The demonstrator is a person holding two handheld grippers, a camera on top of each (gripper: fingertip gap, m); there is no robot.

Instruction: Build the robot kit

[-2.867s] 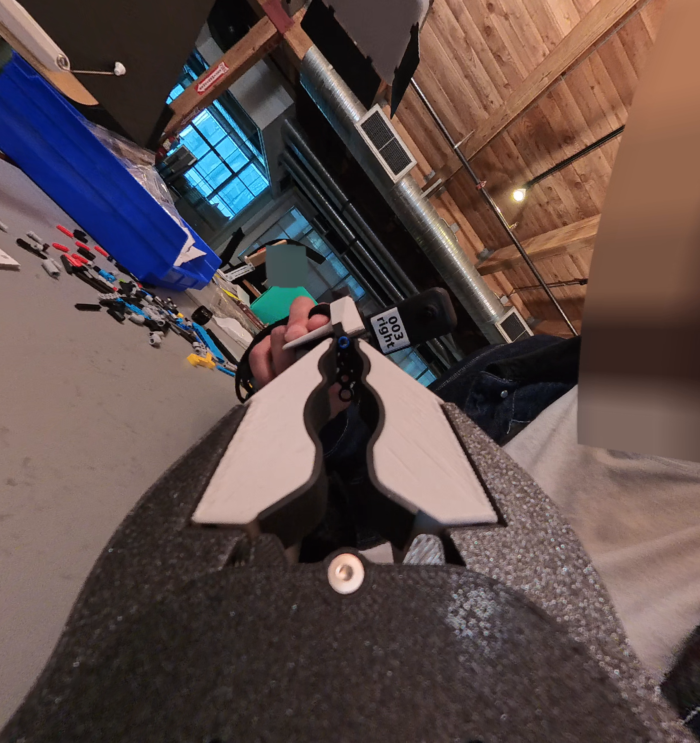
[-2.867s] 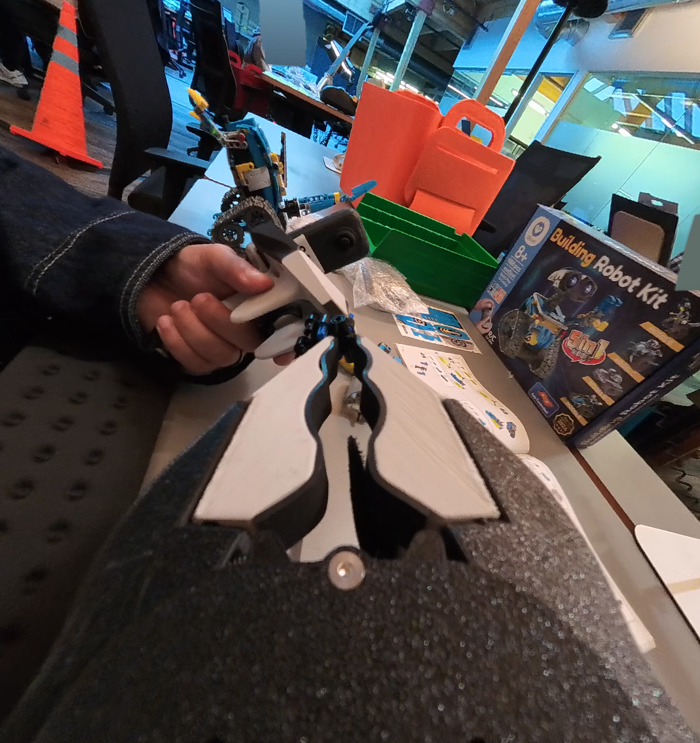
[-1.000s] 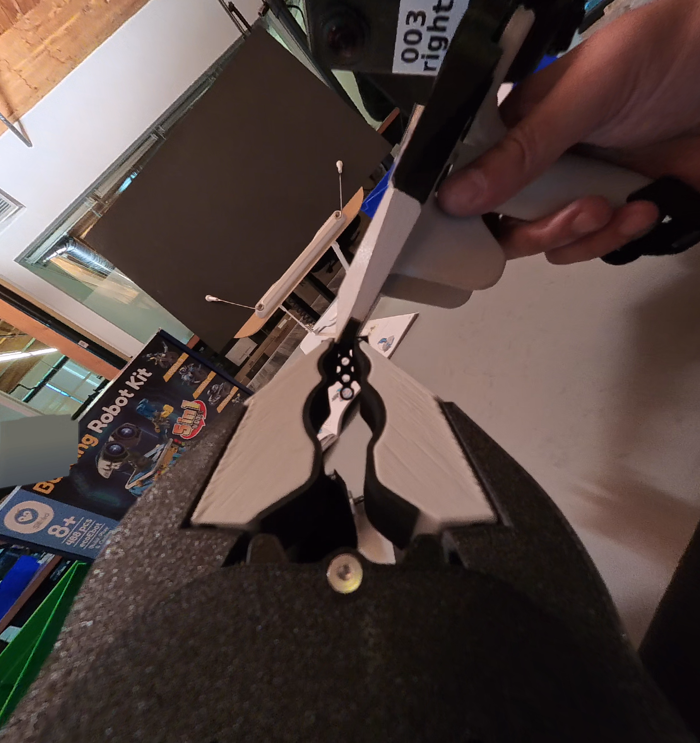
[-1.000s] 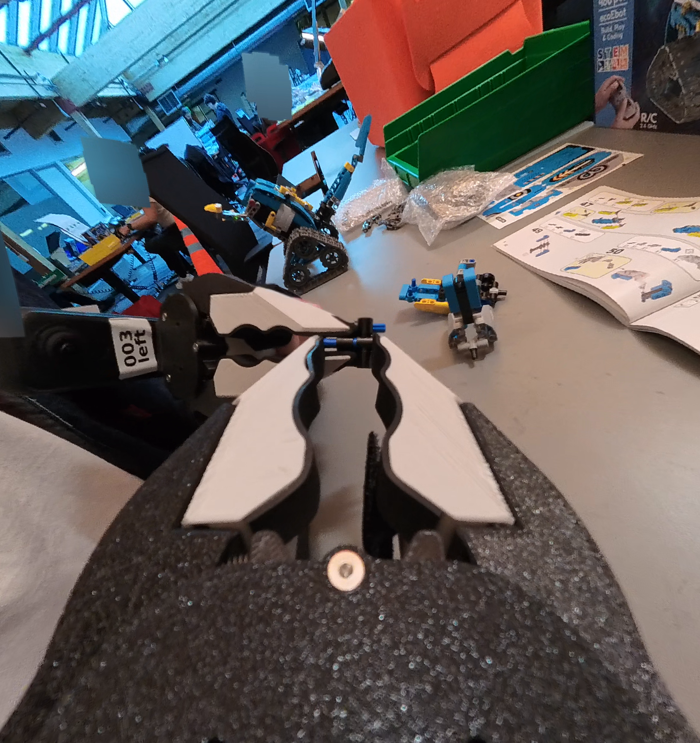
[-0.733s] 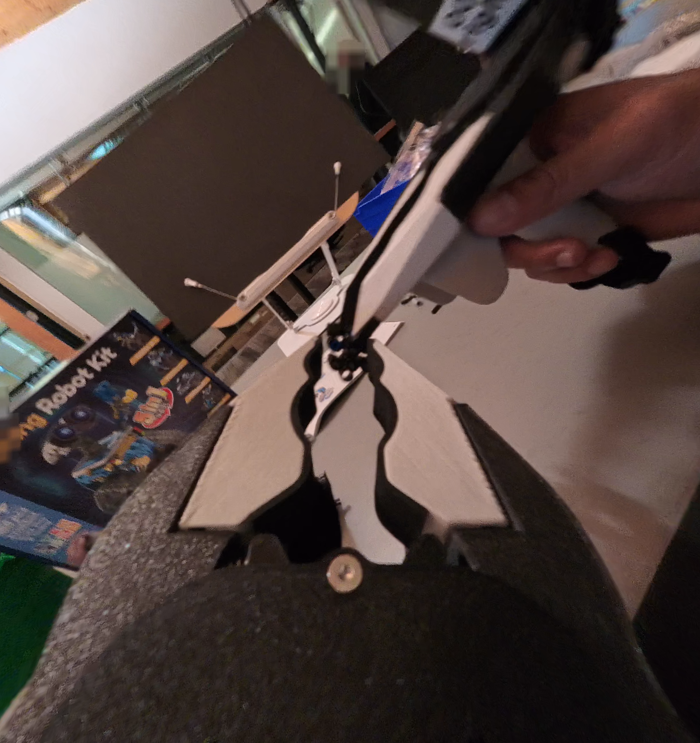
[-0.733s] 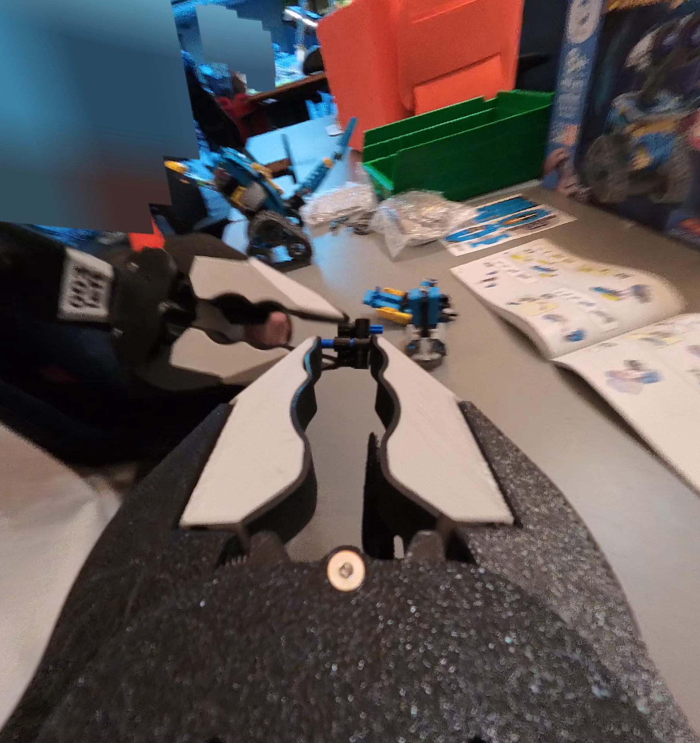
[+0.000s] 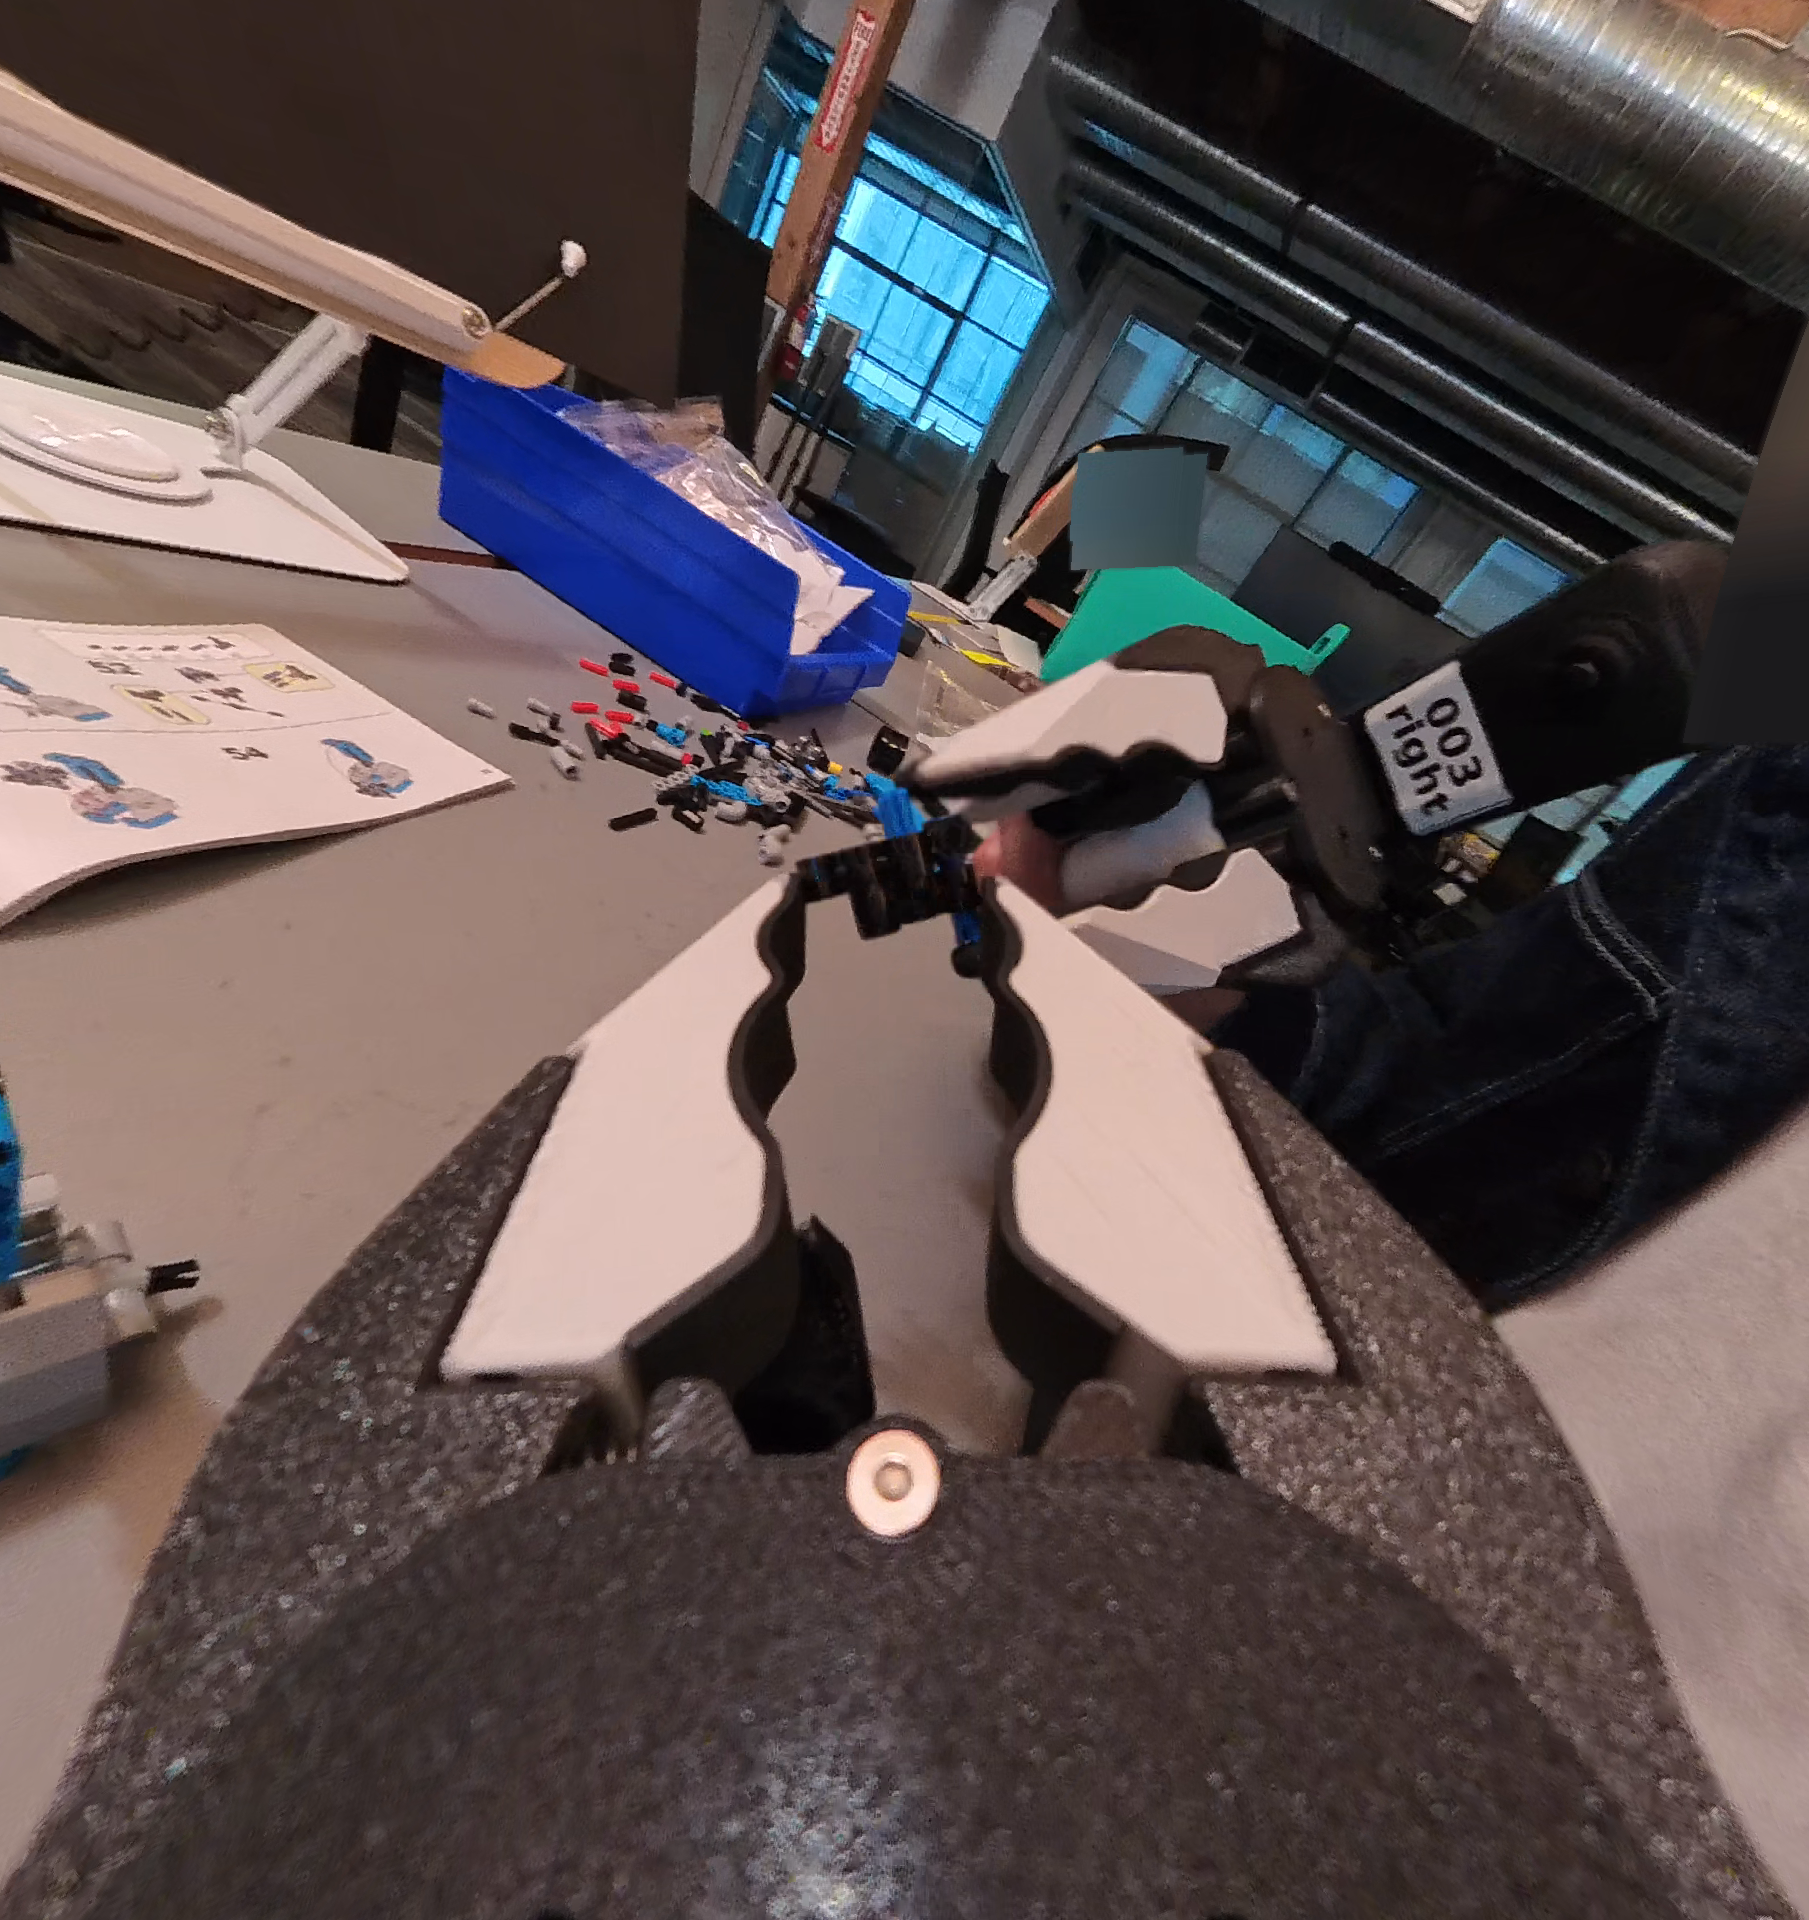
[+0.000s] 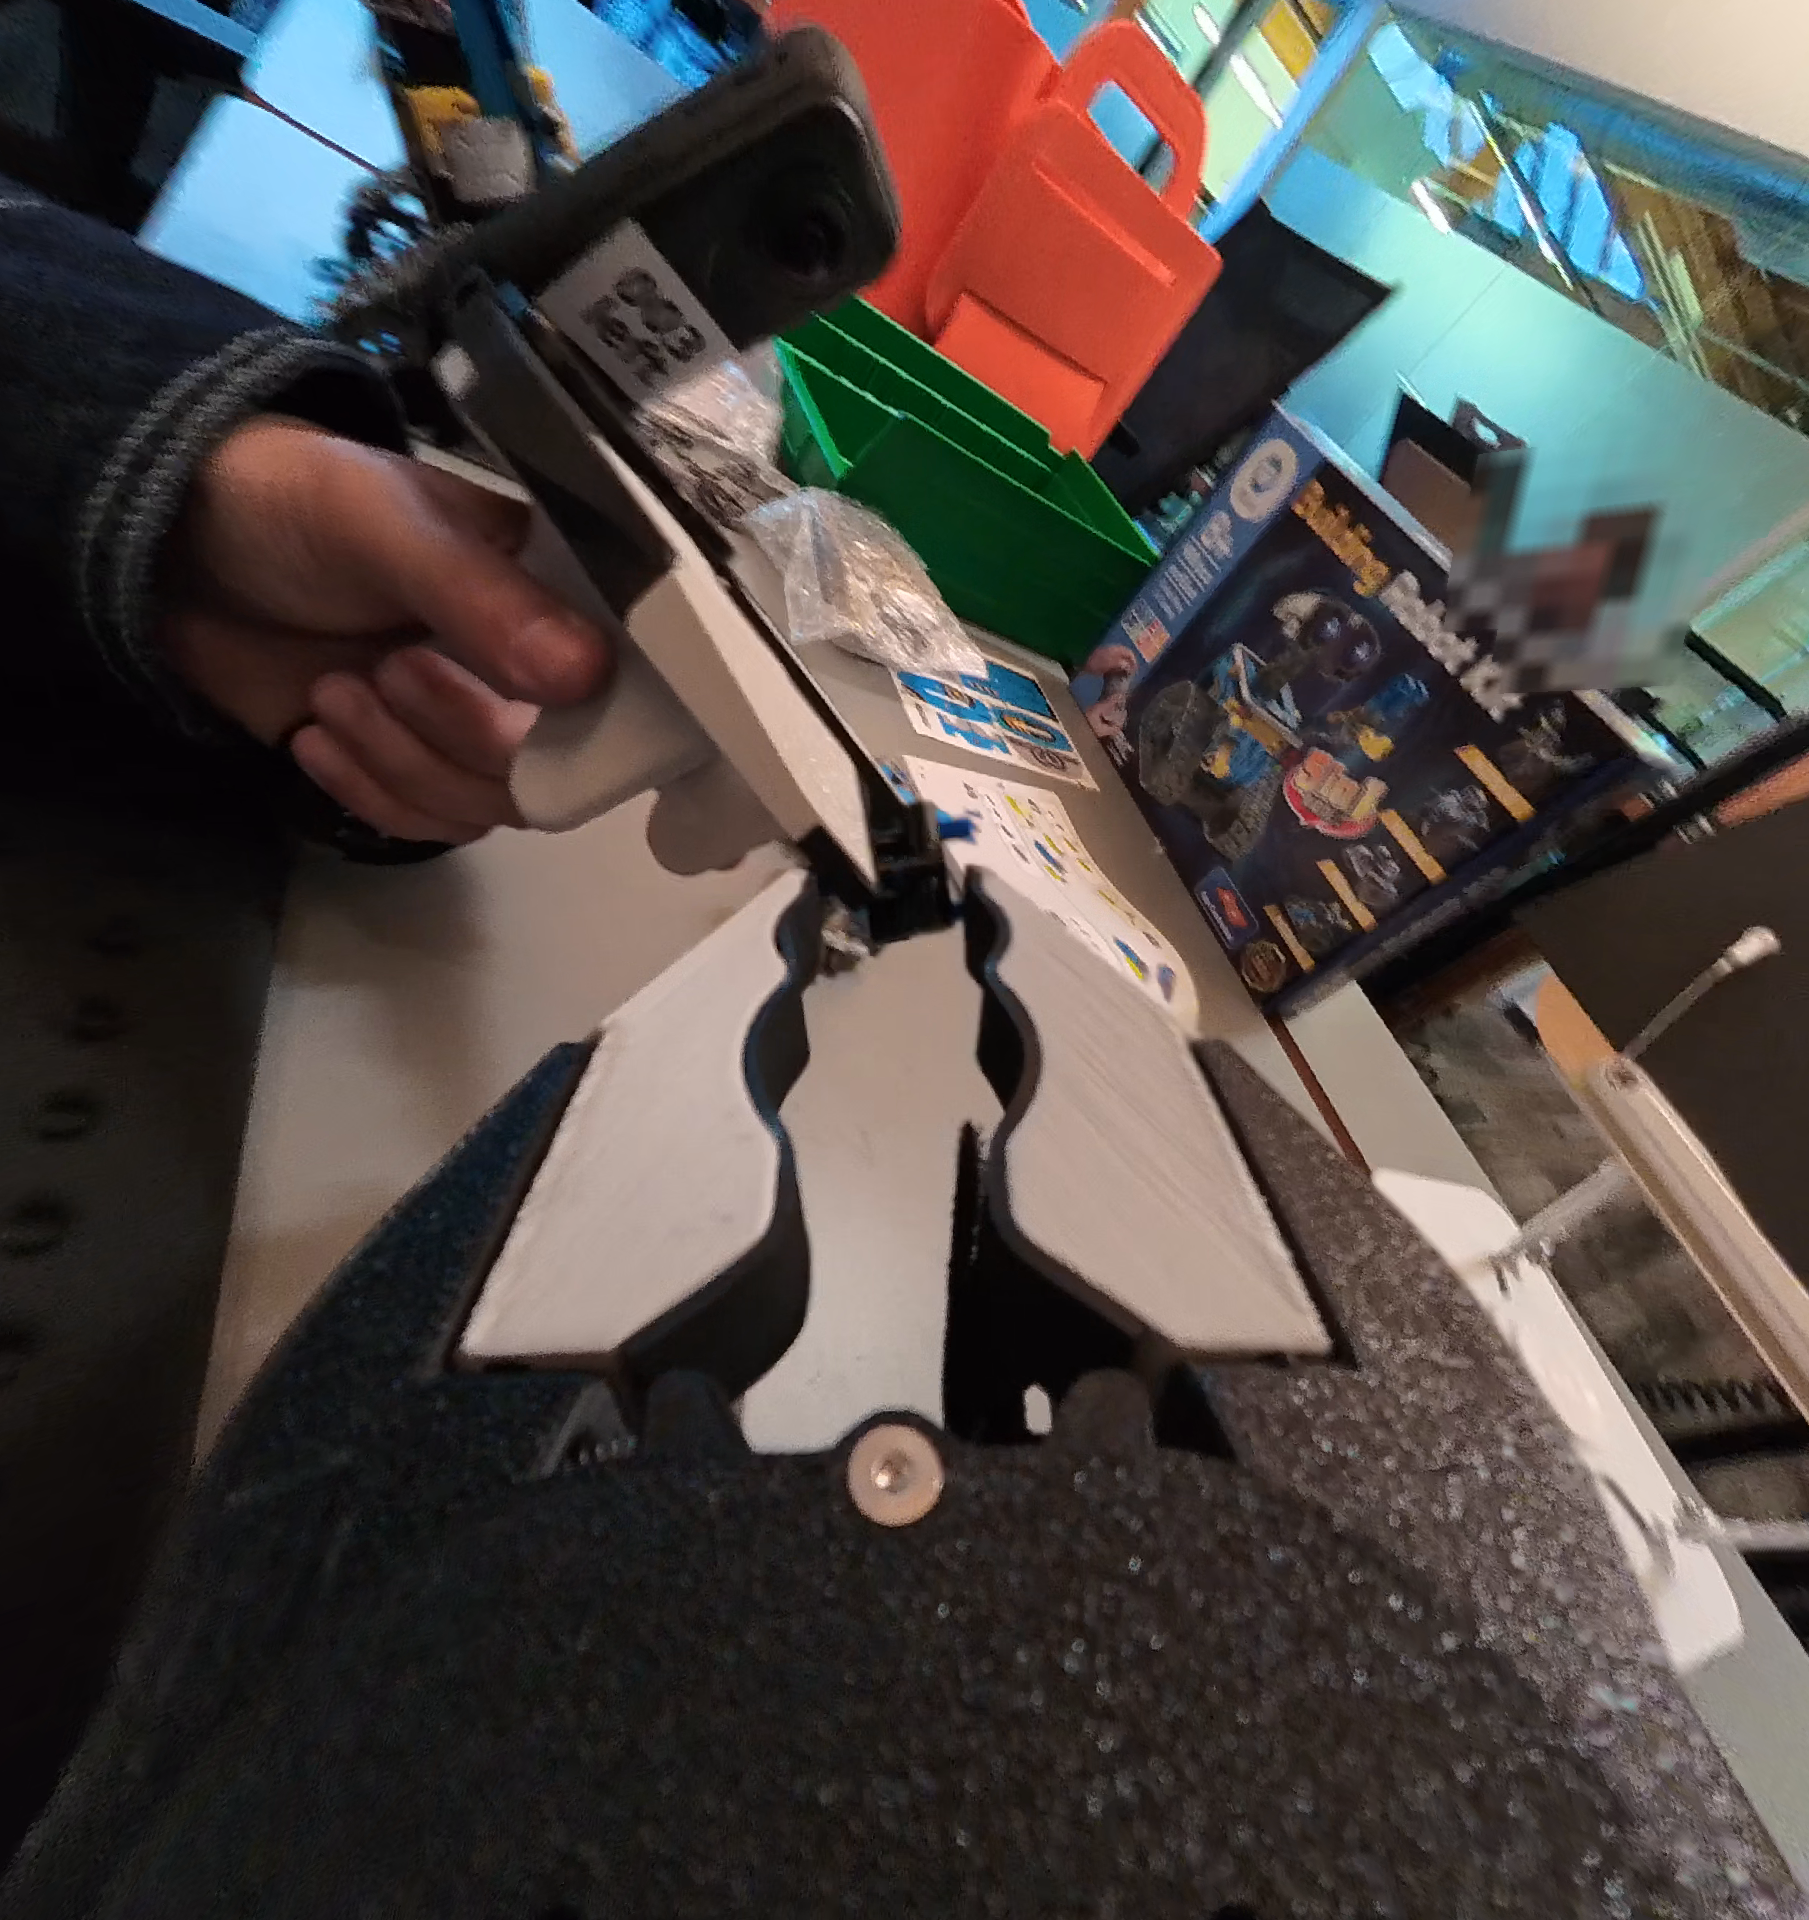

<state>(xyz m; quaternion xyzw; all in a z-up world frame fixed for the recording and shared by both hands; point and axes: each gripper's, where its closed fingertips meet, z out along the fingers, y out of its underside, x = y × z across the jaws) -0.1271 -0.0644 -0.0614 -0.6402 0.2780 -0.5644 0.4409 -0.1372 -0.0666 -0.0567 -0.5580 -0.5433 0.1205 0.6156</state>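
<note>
Above the bare grey desk (image 7: 380,997), near its front edge, the left gripper (image 7: 884,899) and right gripper (image 8: 884,899) met tip to tip, both sets of fingers clenched on one small black-and-blue brick assembly (image 7: 895,878). Loose bricks (image 7: 713,774), a blue bin (image 7: 630,566) and an instruction booklet (image 7: 152,748) lay beyond; a green bin (image 8: 941,488) and kit box (image 8: 1378,727) lined the far side.

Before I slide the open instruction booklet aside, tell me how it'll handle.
The instruction booklet looks thin and its pages lie slightly bowed, so it is probably floppy and light. On the smooth grey table it would likely slide easily.
</note>
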